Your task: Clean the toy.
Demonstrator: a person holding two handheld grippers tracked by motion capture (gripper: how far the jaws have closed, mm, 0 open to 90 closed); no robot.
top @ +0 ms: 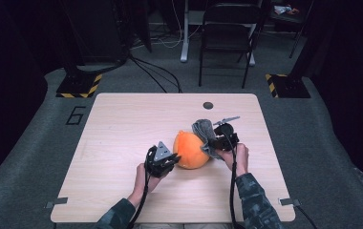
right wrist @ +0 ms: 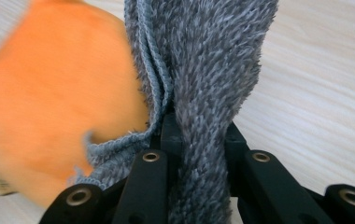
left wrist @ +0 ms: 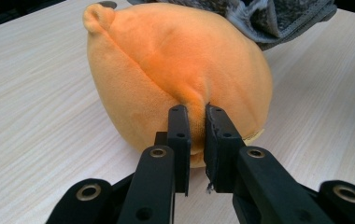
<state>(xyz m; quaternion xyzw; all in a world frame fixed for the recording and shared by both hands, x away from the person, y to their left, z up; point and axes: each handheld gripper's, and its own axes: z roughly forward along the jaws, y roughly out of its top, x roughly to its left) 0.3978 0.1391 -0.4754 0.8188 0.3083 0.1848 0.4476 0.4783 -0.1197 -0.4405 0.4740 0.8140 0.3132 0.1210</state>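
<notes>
1. On the light wooden table [top: 122, 143], close to the middle, lies an orange plush toy [top: 190, 150] — round and soft, with a small nub on its upper end, as the left gripper view shows [left wrist: 175, 70].
2. At the left side of the toy, the left gripper [top: 163, 160] is closed on a fold of the orange fabric; in its own view the two black jaws pinch a ridge of plush between them [left wrist: 196, 128].
3. The right gripper [top: 222, 139] is at the right side of the toy, and its jaws are closed on a grey fluffy cloth [top: 203, 131].
4. From the right gripper view, the grey cloth [right wrist: 213, 84] rises between the jaws in a thick twisted bundle, and its hemmed edge lies against the orange toy [right wrist: 59, 102], which looks blurred there.
5. The cloth rests on the far right shoulder of the toy, touching it — the left gripper view shows it at the upper edge [left wrist: 278, 18].
6. Both forearms of the person come in from the near edge of the table, in dark patterned sleeves [top: 256, 200].
</notes>
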